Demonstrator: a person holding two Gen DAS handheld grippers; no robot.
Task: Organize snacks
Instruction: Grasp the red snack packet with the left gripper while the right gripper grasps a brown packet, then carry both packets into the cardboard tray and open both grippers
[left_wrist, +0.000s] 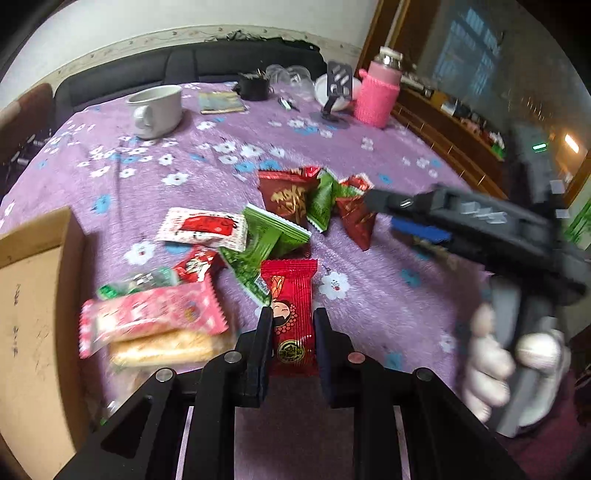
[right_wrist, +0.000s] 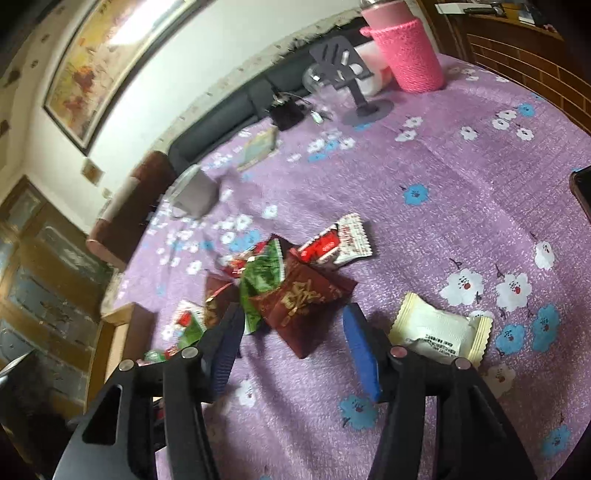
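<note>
Left claw (left_wrist: 291, 325) clamped on red snack packet (left_wrist: 291, 295) at counter's (left_wrist: 369, 166) near edge, cardboard box (left_wrist: 33, 295) to its left; right claw (right_wrist: 295, 321) half open, empty, over the maroon packet (right_wrist: 299, 295).

Two wrist views, close, downward, snack pile (left_wrist: 280, 221) shared

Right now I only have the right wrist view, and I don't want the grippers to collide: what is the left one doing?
Observer: The left gripper is shut on a red packet with a cartoon figure.
Operator: Anything beside it?
Observer: A pink packet lies to its left, on top of a pale cracker packet.
Operator: Where is my gripper from there?
Observer: The right gripper is apart from it, its tips beside a dark red packet.
</note>
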